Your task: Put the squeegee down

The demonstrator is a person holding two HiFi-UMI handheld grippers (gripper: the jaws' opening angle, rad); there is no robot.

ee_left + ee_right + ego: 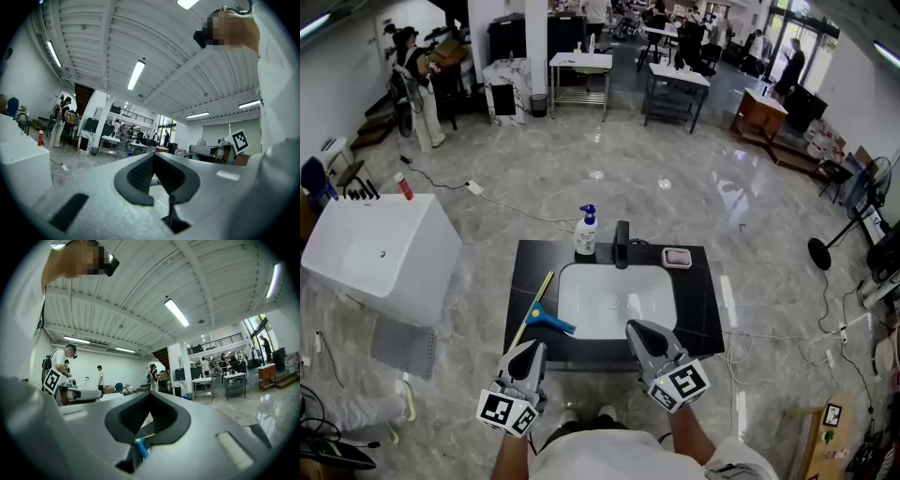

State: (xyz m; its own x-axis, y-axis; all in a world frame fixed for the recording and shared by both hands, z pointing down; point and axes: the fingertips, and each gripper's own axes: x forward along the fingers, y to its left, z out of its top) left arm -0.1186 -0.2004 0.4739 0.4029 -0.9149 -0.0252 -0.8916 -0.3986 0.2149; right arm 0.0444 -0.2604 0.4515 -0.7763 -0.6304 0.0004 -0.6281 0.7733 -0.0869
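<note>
The squeegee [542, 314], with a yellow handle and a blue head, lies on the left side of the black counter [701, 305], its head at the rim of the white basin [616, 300]. Neither gripper holds it. My left gripper [530, 349] hovers at the counter's front edge, just below the blue head, shut and empty. My right gripper [636, 328] is at the front edge below the basin, also shut and empty. In the right gripper view the blue squeegee head [140, 446] shows below the closed right gripper [151, 393]. In the left gripper view the left gripper [152, 155] has its pads touching.
A soap bottle [586, 232], a black faucet [622, 244] and a small pink dish [676, 257] stand along the counter's back. A white tub [380, 248] sits to the left. Cables [502, 208] trail over the tiled floor. People and tables are far behind.
</note>
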